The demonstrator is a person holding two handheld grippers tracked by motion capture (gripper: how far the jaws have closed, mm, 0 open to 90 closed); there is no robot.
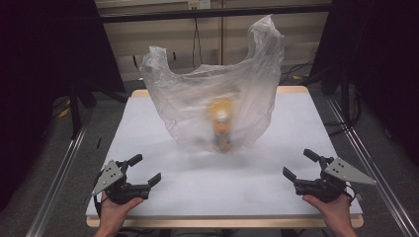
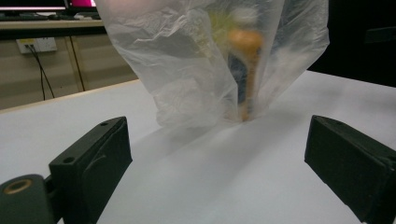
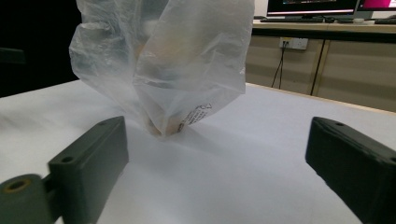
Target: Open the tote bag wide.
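A clear plastic bag (image 1: 197,98) stands upright in the middle of the white table (image 1: 148,128), its handles raised. Inside it stands a bottle (image 1: 221,129) with an orange top and a dark label, blurred by the film. The left gripper view shows the bag (image 2: 177,70) and the bottle (image 2: 243,70) ahead of the jaws. In the right gripper view the bag (image 3: 173,60) stands ahead too. My left gripper (image 1: 145,169) rests near the front left corner, open and empty. My right gripper (image 1: 299,164) rests near the front right corner, also open and empty.
Metal rails (image 1: 59,173) run along both sides of the table. Dark curtains flank the scene. Cables (image 1: 196,39) hang by the back wall. A desk with monitors (image 3: 313,7) stands beyond the table in the right gripper view.
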